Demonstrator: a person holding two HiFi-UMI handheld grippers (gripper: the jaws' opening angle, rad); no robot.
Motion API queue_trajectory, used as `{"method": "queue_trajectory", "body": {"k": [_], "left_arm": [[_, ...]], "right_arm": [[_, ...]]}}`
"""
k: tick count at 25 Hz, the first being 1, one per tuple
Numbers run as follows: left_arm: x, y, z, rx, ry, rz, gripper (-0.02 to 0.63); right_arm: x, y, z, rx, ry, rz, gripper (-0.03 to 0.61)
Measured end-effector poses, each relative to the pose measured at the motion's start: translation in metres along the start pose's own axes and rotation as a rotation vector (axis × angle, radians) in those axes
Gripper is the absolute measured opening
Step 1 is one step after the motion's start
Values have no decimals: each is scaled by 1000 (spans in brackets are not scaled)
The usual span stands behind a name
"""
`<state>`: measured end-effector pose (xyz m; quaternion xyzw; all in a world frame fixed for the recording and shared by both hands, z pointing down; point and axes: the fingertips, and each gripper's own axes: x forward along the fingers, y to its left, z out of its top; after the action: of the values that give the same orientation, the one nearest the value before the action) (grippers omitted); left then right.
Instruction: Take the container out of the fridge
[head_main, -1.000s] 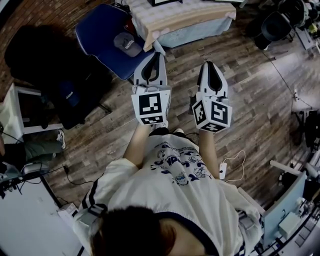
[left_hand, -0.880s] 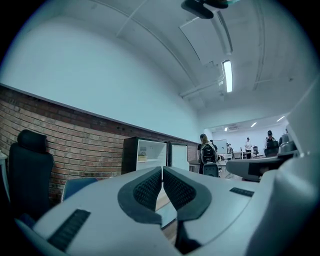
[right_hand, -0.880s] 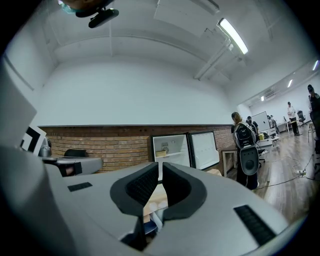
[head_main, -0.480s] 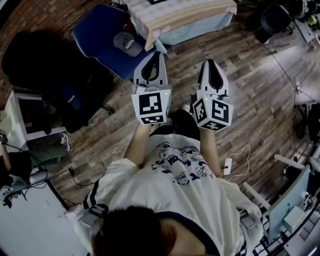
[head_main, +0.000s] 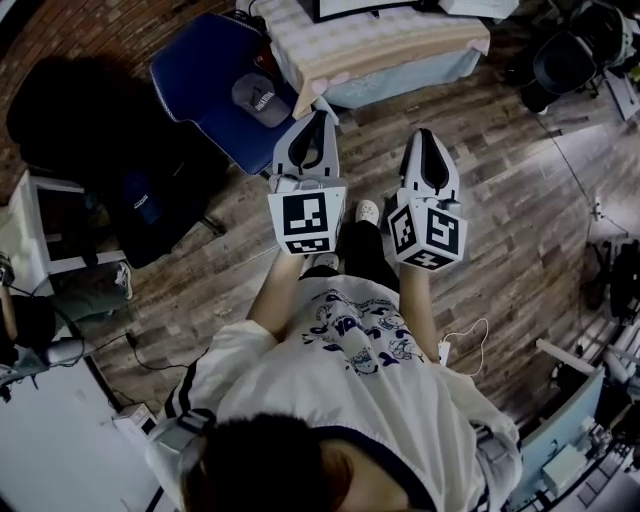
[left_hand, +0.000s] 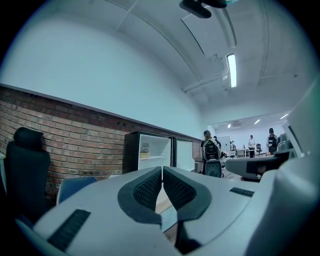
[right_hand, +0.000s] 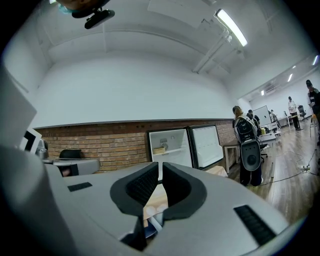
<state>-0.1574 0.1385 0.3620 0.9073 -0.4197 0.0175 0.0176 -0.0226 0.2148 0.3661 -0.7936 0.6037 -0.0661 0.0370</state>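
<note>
Far ahead against the brick wall stands the fridge (left_hand: 155, 152) (right_hand: 172, 147), its door (right_hand: 206, 145) swung open to the right. A small pale container (left_hand: 144, 155) (right_hand: 160, 150) sits on its upper shelf. My left gripper (head_main: 318, 115) (left_hand: 162, 170) and right gripper (head_main: 425, 135) (right_hand: 160, 165) are held side by side at chest height and point forward. Both are shut with nothing between their jaws, and both are well short of the fridge. The fridge is out of the head view.
A table with a checkered cloth (head_main: 375, 45) lies just ahead, a blue chair (head_main: 215, 85) with a cap (head_main: 262, 97) to its left. A dark office chair (head_main: 110, 160) stands left. A person with a backpack (right_hand: 247, 145) stands right of the fridge. Cables (head_main: 465, 335) lie on the wood floor.
The table and blue chair have slid lower in the head view as the person steps forward. Both grippers stay shut and level.
</note>
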Motion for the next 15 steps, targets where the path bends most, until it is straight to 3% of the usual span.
{"method": "queue_trajectory", "body": {"k": [15], "left_arm": [[145,-16,24,-6,-24,127,23]], "right_arm": [[145,-73,38,-8,1,135,48]]}}
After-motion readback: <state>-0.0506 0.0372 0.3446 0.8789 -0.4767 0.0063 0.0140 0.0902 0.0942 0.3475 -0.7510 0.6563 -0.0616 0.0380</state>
